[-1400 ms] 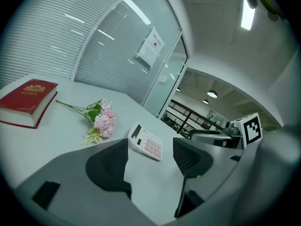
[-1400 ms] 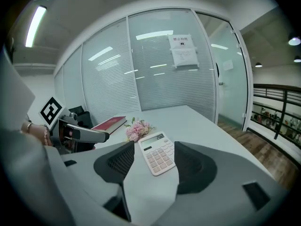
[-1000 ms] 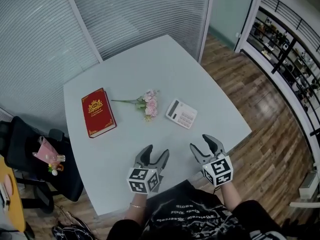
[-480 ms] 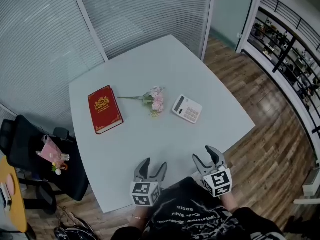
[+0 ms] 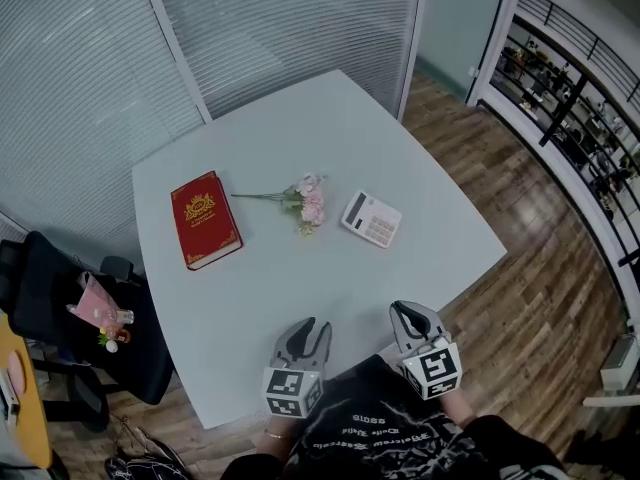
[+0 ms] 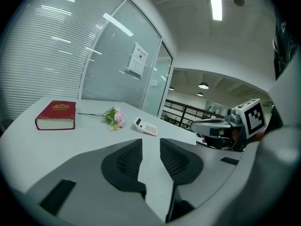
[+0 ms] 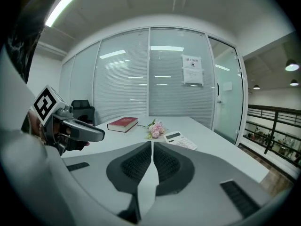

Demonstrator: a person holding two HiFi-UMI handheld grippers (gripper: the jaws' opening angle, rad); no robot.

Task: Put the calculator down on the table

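Observation:
A white calculator (image 5: pixel 371 219) lies flat on the pale table (image 5: pixel 300 128), right of centre, and neither gripper touches it. It also shows far ahead in the left gripper view as the calculator (image 6: pixel 146 126) and in the right gripper view as the calculator (image 7: pixel 181 140). My left gripper (image 5: pixel 312 326) hovers over the table's near edge, its jaws closing with a clear gap and nothing between them (image 6: pixel 150 142). To its right, my right gripper (image 5: pixel 411 311) is closing too, its pads almost together and empty (image 7: pixel 152 145).
A red book (image 5: pixel 205 219) lies at the table's left, with a sprig of pink flowers (image 5: pixel 308 203) between it and the calculator. A black chair (image 5: pixel 60 308) holding a small pink thing stands left of the table. Glass walls with blinds rise behind; wooden floor lies to the right.
Both grippers drew back from over the table to its near edge, toward the person. Their jaws went from wide open to narrower, the right almost together.

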